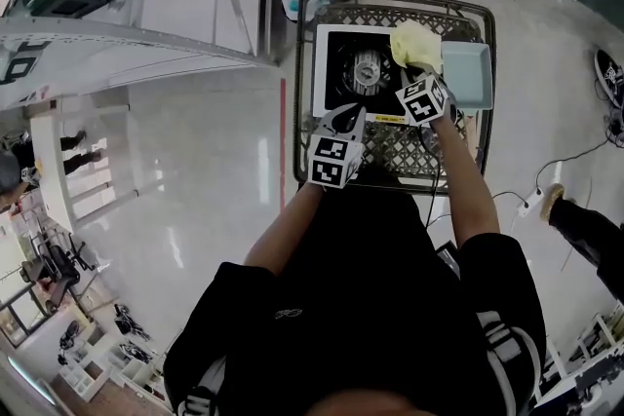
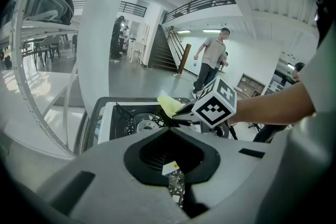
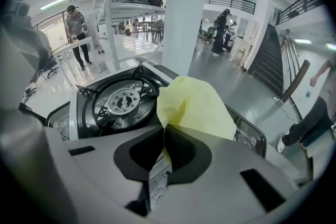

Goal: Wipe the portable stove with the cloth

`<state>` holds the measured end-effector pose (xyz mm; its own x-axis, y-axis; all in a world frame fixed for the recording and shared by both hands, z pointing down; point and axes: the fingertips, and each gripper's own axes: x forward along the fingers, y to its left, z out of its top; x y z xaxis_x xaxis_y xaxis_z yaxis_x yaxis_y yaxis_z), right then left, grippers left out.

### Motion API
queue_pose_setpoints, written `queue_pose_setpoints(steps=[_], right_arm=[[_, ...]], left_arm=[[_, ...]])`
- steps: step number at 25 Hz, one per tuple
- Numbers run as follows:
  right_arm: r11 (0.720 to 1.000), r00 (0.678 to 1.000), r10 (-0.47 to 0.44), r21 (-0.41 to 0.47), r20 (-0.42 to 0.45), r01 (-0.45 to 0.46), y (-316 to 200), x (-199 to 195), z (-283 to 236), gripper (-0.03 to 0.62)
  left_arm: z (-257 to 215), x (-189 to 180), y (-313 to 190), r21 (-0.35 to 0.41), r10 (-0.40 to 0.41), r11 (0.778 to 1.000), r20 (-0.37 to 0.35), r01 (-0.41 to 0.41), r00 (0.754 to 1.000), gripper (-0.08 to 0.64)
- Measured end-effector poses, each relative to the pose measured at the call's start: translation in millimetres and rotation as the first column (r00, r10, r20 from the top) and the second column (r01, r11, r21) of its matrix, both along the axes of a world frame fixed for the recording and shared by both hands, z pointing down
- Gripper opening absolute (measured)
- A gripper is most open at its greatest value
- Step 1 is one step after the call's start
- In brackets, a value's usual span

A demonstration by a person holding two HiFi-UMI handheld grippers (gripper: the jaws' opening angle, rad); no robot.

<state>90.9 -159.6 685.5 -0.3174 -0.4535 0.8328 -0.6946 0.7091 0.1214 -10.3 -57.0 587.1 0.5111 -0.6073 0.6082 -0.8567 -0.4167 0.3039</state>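
In the head view, the portable stove (image 1: 363, 71) is sitting on a wire table (image 1: 400, 151). The cloth (image 1: 413, 44) is hanging over the stove's far right corner, pinched by the right gripper (image 1: 417, 78). It is looking light, soft and floppy, so it will probably bunch up rather than press flat. A pale blue tray (image 1: 468, 78) is lying just beside the stove on the right and may be crowding strokes there. The left gripper (image 1: 348, 122) is hovering at the stove's near edge.

In the left gripper view, its jaws are meeting tip to tip with nothing between them.

In the right gripper view, the jaws are clamping a fold near the cloth's edge, and the rest is billowing above the tips. The burner (image 3: 122, 99) is lying just to the left, and its raised prongs could be snagging the fabric.
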Motion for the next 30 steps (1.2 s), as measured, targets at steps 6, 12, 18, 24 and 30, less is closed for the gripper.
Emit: queue_pose_setpoints(steps=[6,12,18,24,30], right_arm=[[1.0,1.0,-0.019,-0.01,0.004,0.019,15,-2,0,0.014],[1.0,1.0,-0.013,-0.02,0.022,0.013,32,0,-1,0.014],[1.0,0.999,-0.005,-0.025,0.034,0.005,46,1,-2,0.014],[0.997,0.995,0.049,-0.056,0.088,-0.045,57,7,-2,0.014],[0.994,0.99,0.052,-0.103,0.128,-0.039,79,8,-2,0.014]], left_arm=[[4,-1,5,-0.01,0.004,1.0,0.002,-0.004,1.0,0.017],[5,-1,10,-0.016,0.011,1.0,0.002,-0.011,1.0,0.017],[10,5,14,-0.024,0.03,0.999,-0.002,-0.03,1.0,0.017],[14,17,19,-0.034,0.059,0.998,-0.006,-0.059,0.998,0.017],[16,26,23,-0.034,0.082,0.996,-0.006,-0.082,0.997,0.017]])
